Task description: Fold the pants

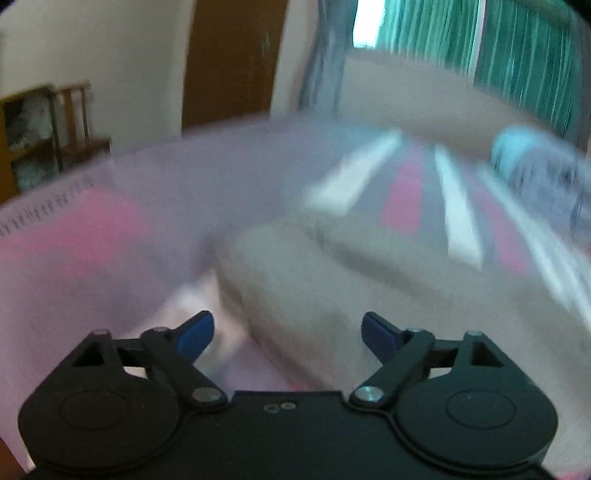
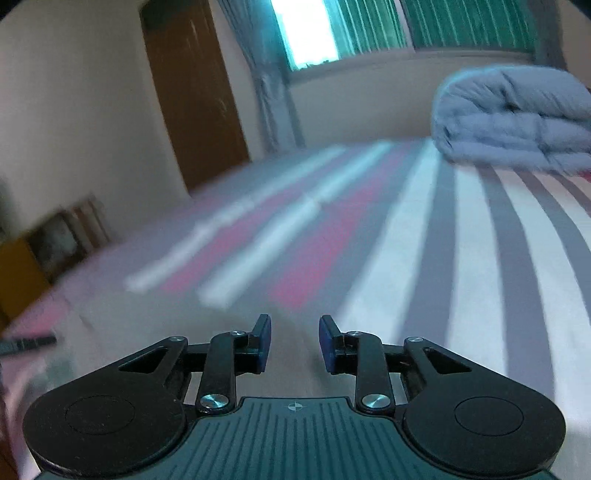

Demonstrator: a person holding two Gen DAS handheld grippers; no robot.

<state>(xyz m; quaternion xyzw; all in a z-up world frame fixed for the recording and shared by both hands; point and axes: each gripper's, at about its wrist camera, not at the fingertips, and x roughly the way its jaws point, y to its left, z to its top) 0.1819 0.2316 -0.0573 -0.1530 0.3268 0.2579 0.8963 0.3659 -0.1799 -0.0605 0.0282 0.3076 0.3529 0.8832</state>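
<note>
Beige pants (image 1: pixel 314 266) lie in a folded heap on the bed, blurred, in the middle of the left wrist view. My left gripper (image 1: pixel 288 334) hovers just in front of their near edge, jaws wide open, blue pads (image 1: pixel 195 336) clear of the cloth. In the right wrist view my right gripper (image 2: pixel 295 343) stands open with a narrow gap and nothing between its pads. Under its fingers (image 2: pixel 264 343) runs a blurred beige surface (image 2: pixel 207 325) that may be the pants; I cannot tell.
The bed sheet (image 2: pixel 461 258) has grey, white and pink stripes. A folded blue-grey quilt (image 2: pixel 509 118) sits at the far right of the bed. Behind stand a brown door (image 2: pixel 195 92), a wooden shelf (image 1: pixel 37 133) and a window with green curtains (image 2: pixel 461 22).
</note>
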